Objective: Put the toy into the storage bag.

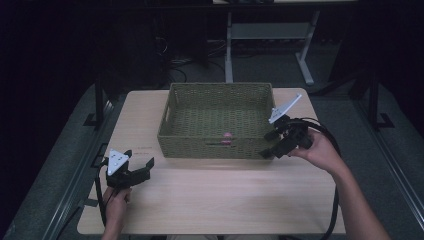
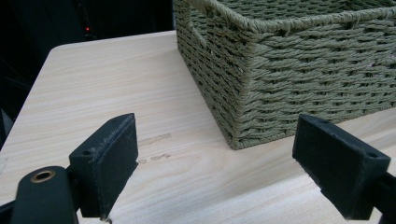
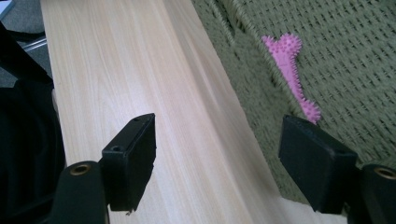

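The left gripper [image 1: 140,165] and right gripper [image 1: 270,145] are both gaping wide, holding nothing. They are hovering over a pale wood-grain table [image 1: 215,200] carrying a green woven basket [image 1: 215,146], and a dark room is surrounding it.

Dark room, dim light. Light wood table [image 1: 210,200] in the middle, on grey carpet floor [image 1: 55,165]. Behind it, grey metal desk legs [image 1: 229,50] and loose cables [image 1: 175,62] on the floor. Black stand feet [image 1: 95,117] at the table's left and right. Small red light [image 2: 87,29] in the dark beyond the table.
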### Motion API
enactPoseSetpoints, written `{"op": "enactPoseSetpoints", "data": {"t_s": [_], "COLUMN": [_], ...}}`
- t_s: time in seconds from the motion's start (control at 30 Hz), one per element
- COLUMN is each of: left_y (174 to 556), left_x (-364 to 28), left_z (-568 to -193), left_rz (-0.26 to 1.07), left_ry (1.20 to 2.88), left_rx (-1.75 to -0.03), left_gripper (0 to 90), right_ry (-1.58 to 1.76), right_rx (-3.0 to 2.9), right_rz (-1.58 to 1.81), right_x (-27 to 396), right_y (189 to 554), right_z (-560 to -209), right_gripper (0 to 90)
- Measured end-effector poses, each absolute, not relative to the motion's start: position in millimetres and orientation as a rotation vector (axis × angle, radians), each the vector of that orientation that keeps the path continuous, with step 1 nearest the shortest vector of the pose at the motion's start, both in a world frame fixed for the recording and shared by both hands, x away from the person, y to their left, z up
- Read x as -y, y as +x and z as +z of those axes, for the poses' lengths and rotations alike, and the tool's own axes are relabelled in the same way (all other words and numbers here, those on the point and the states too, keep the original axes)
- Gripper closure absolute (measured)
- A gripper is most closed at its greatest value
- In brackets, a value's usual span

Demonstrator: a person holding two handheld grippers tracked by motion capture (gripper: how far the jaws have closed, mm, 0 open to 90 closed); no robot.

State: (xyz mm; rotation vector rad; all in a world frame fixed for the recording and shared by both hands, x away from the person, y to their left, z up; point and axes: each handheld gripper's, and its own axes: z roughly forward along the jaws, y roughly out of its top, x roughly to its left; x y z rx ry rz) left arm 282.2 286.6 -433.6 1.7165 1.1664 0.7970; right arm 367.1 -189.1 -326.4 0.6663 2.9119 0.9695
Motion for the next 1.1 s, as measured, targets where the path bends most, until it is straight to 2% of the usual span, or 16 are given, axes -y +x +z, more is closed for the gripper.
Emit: {"op": "enactPoseSetpoints", "data": {"t_s": [1.1], "left_y": [283], "left_x": [-284], "left_z": [-434], "left_rz": [0.792], "left_ry": [1.723], "left_rx": [-1.167], "left_gripper": [13.7], "right_ry": [0.764], "right_rx": [-2.881], "right_rz": [0.985], "right_x": [212], "right_y": [320], "right_z": [-377], "right_gripper": [26.9]}}
